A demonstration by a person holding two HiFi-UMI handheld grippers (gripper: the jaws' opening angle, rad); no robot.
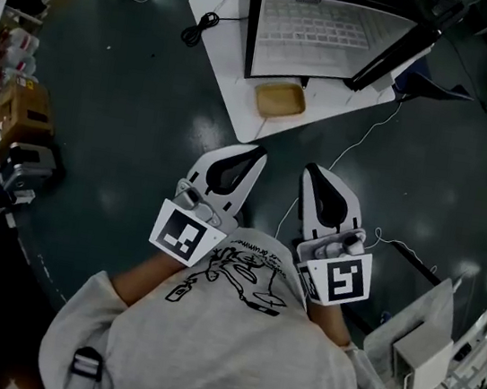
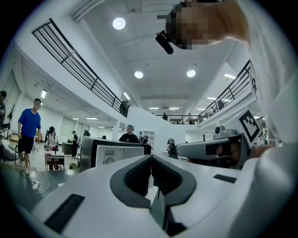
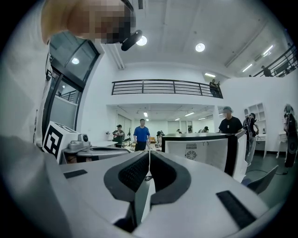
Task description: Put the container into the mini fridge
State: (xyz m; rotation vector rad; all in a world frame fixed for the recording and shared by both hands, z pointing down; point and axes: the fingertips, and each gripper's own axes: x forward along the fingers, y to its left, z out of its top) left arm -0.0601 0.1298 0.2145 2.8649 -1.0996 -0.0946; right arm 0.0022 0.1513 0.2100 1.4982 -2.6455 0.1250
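Note:
In the head view a tan, shallow container point(image 1: 280, 99) lies on a white table point(image 1: 235, 70), just in front of the black mini fridge point(image 1: 331, 30), whose door point(image 1: 395, 58) stands swung open to the right. My left gripper point(image 1: 259, 153) and right gripper point(image 1: 313, 169) are held side by side over the dark floor, short of the table, both shut with nothing in them. In the left gripper view the left gripper point(image 2: 151, 160) points level toward the mini fridge point(image 2: 111, 153). The right gripper point(image 3: 149, 155) faces the mini fridge point(image 3: 200, 148) likewise. Neither gripper view shows the container.
A black coiled cable point(image 1: 196, 28) lies on the table's left part, and a thin white cord point(image 1: 350, 151) trails across the floor. Cardboard boxes point(image 1: 15, 114) and gear line the left side, racks point(image 1: 461, 376) the lower right. Several people point(image 3: 141, 135) stand far off.

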